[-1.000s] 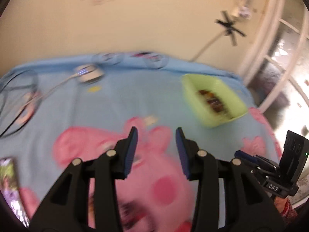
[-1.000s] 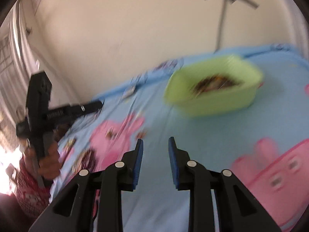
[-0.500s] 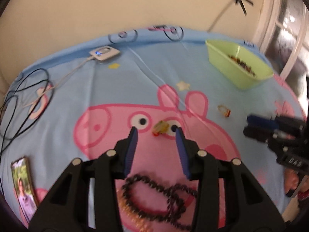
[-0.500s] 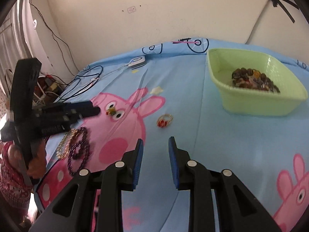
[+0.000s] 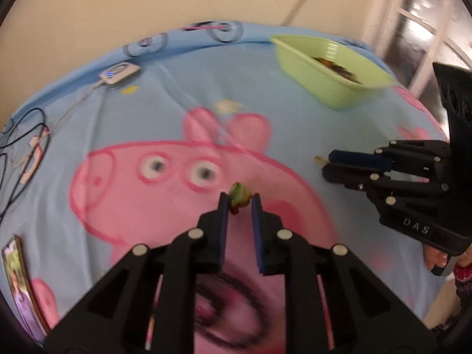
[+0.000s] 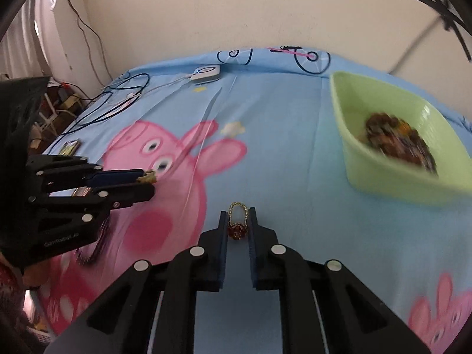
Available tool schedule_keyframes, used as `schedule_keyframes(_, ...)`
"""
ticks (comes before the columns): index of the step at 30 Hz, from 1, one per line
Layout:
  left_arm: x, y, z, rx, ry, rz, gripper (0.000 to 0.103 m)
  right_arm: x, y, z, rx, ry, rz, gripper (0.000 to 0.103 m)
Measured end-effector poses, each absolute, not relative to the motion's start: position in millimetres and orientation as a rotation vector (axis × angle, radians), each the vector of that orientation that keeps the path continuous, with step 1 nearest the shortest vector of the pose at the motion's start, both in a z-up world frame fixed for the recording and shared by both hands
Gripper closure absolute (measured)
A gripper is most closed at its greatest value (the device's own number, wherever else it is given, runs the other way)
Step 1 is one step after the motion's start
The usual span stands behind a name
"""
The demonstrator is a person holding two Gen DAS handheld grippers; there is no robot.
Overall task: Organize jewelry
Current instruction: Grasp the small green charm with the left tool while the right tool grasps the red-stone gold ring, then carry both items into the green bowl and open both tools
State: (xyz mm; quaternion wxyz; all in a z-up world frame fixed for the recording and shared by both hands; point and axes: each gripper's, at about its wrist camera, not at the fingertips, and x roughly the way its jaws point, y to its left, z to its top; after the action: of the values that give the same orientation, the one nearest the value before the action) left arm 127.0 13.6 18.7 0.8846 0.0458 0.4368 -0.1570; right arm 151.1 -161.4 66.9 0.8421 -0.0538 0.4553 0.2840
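Observation:
My left gripper [image 5: 239,204] has its fingers on both sides of a small yellow-green ring [image 5: 240,196] lying on the pink pig print; the jaws are still a little apart. It also shows in the right wrist view [image 6: 147,178]. My right gripper [image 6: 238,221] straddles a gold ring with a red stone [image 6: 237,224] on the blue sheet, jaws narrowly open. In the left wrist view this gripper [image 5: 327,165] sits at the right. A green tub [image 6: 383,177] holding several jewelry pieces [image 6: 395,138] stands at the far right; it also shows in the left wrist view [image 5: 327,67].
A white charger puck [image 6: 206,73] with cables [image 6: 118,94] lies at the bed's far edge by the wall. A phone [image 5: 17,286] lies at the left edge. The blue pig-print sheet [image 6: 295,124] covers the bed.
Both grippers have dropped toward the sheet and moved forward. Each now has a ring between its fingers, and both jaw gaps have narrowed. The dark bead bracelets have left the left view.

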Motion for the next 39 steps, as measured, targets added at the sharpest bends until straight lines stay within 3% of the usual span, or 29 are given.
schedule_keyframes(10,20,-83,8,0.140,0.931,-0.617,0.088,9,-251,70,0.020,0.846,0.503,0.103)
schedule_keyframes(15,0,-111,5,0.220,0.915,-0.617,0.087,-12,-260,68,0.028,0.791,0.456,0.103)
schedule_keyframes(18,4,-109,7,0.196,0.925,-0.599,0.078,-13,-258,68,0.010,0.770,0.447,0.103)
schedule_keyframes(20,7,-105,9,0.186,0.925,-0.577,0.066,-14,-261,68,0.018,0.759,0.453,0.100)
schedule_keyframes(23,7,-100,11,0.184,0.921,-0.568,0.064,-20,-268,66,0.034,0.746,0.456,0.095)
schedule_keyframes(30,-2,-110,6,0.256,0.899,-0.592,0.064,-26,-266,63,-0.026,0.713,0.448,0.094)
schedule_keyframes(31,-4,-111,5,0.270,0.890,-0.590,0.065,-28,-263,62,-0.053,0.703,0.442,0.095)
schedule_keyframes(32,-4,-111,4,0.278,0.883,-0.588,0.074,-30,-259,61,-0.098,0.687,0.429,0.096)
schedule_keyframes(35,-2,-106,4,0.272,0.884,-0.591,0.089,-33,-254,60,-0.124,0.676,0.451,0.103)
schedule_keyframes(39,10,-99,10,0.211,0.911,-0.629,0.089,-25,-253,64,-0.101,0.678,0.468,0.103)
